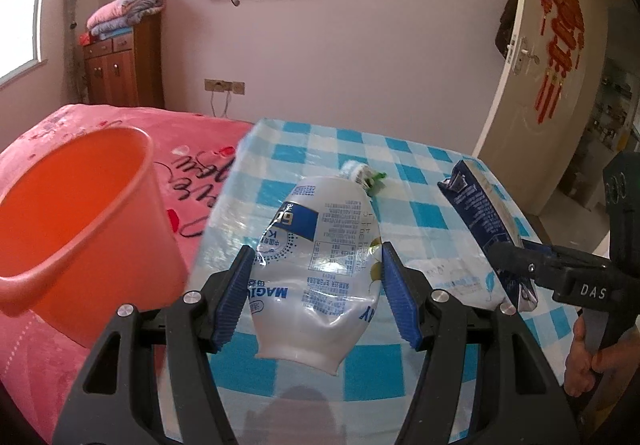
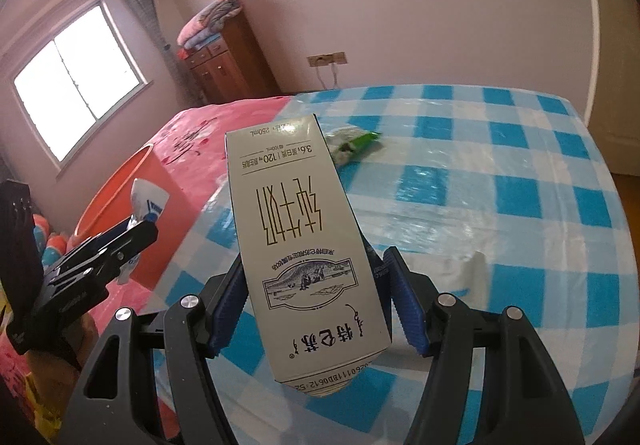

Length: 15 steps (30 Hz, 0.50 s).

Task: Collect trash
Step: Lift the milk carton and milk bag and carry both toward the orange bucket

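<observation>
My left gripper (image 1: 317, 250) is shut on a crushed white plastic bottle (image 1: 320, 257) with a blue label, held above the table's left edge. An orange bucket (image 1: 76, 221) stands just to its left, on the pink bed cover. My right gripper (image 2: 316, 257) is shut on a milk carton (image 2: 300, 237) with a pale printed face and a dark blue side, lifted over the checked table. In the left wrist view that carton (image 1: 480, 221) and the right gripper (image 1: 516, 257) show at the right. In the right wrist view the left gripper (image 2: 140, 229) holds the bottle (image 2: 148, 201) beside the bucket (image 2: 116, 201).
A crumpled green and white wrapper (image 2: 352, 143) lies further back on the blue checked tablecloth (image 2: 500, 185). A clear flat packet (image 1: 452, 277) lies on the cloth between the two grippers. The pink bed cover (image 1: 192, 165) borders the table's left side. A white door (image 1: 552, 57) stands at the right.
</observation>
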Motion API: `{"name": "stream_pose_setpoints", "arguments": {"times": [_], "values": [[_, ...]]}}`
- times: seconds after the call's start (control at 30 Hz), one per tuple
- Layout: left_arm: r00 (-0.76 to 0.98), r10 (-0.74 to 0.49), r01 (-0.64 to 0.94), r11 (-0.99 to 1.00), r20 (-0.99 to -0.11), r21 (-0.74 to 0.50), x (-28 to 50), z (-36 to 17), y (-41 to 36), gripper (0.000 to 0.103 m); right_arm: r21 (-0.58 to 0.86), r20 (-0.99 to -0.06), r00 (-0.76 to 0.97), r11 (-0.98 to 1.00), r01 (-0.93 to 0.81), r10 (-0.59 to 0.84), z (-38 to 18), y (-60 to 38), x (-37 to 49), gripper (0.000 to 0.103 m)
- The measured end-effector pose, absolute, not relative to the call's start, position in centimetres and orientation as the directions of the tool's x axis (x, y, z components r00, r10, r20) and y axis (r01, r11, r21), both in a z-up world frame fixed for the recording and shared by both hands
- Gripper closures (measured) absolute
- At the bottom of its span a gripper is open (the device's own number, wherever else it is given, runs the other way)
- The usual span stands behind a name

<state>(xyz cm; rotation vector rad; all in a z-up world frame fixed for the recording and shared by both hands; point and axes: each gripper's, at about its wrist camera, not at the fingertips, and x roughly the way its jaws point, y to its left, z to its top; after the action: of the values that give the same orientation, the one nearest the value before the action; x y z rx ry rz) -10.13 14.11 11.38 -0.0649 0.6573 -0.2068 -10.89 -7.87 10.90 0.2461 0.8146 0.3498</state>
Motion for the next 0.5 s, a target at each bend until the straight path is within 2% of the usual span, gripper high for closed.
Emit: {"name": "stream_pose_setpoints", "arguments": {"times": [0.5], "values": [[0.835,-0.058,0.032,0.998,-0.547,-0.058,-9.6,15.1,20.5,0.039,0.349,-0.641,0.574,0.860,-0.372,0.509,14.0,0.3,-8.5,0.037]]}}
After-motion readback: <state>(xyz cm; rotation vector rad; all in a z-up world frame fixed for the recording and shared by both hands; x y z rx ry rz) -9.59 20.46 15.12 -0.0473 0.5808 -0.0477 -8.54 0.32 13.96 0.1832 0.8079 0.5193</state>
